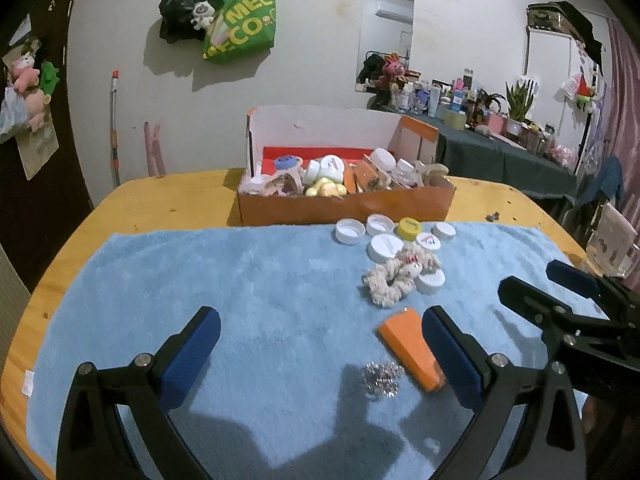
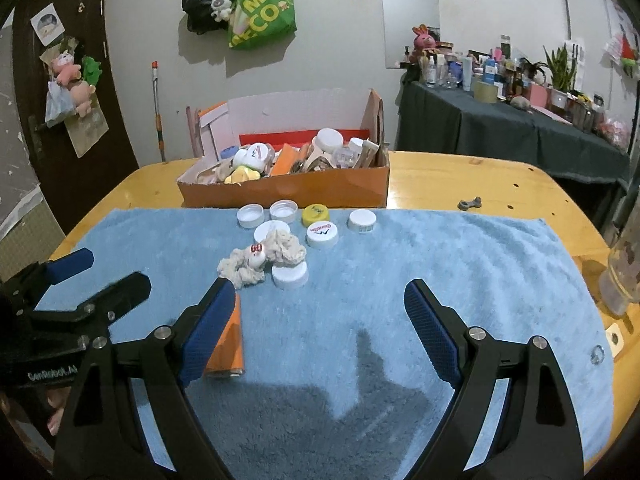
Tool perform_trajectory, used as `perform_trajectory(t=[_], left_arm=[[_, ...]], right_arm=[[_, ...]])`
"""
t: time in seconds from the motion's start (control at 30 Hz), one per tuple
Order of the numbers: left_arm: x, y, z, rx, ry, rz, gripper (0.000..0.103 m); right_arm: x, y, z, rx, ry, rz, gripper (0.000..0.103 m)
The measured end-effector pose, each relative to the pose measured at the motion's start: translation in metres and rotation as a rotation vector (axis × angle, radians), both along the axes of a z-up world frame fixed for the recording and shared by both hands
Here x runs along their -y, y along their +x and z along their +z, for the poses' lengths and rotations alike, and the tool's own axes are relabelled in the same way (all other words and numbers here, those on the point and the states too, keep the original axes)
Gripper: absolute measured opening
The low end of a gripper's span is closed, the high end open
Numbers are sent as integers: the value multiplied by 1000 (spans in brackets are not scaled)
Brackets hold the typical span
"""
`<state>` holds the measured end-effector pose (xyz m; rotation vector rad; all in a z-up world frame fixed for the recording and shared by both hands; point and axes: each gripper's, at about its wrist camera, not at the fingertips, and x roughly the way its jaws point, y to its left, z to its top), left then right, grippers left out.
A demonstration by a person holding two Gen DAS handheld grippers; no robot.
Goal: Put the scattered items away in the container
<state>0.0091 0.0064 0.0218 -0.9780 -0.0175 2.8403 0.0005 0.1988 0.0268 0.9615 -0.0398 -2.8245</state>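
An orange cardboard box [image 1: 344, 208] [image 2: 288, 192], full of small items, stands at the far edge of a blue towel [image 1: 240, 280] [image 2: 440, 264]. Several bottle caps [image 1: 386, 246] [image 2: 320, 236] and a cream scrunchie [image 1: 396, 276] [image 2: 268, 258] lie on the towel in front of it. An orange packet [image 1: 408, 346] [image 2: 228, 344] and a small silver chain [image 1: 382, 378] lie nearer. My left gripper [image 1: 320, 320] is open and empty, its right finger beside the packet. My right gripper [image 2: 320, 292] is open and empty, its left finger over the packet.
The towel lies on a yellow wooden table [image 1: 168, 196] [image 2: 480, 180]. A clear jar [image 2: 624, 268] stands at the table's right edge. A small metal part [image 2: 470, 203] lies on the bare wood. A cluttered side table [image 2: 500, 120] stands behind on the right.
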Motion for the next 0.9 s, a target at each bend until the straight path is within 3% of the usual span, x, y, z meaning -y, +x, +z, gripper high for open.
perform_trajectory(t=[0.9], left_arm=[[-2, 6, -21, 14, 8, -7, 103]], right_arm=[[0, 5, -23, 27, -3, -7, 87]])
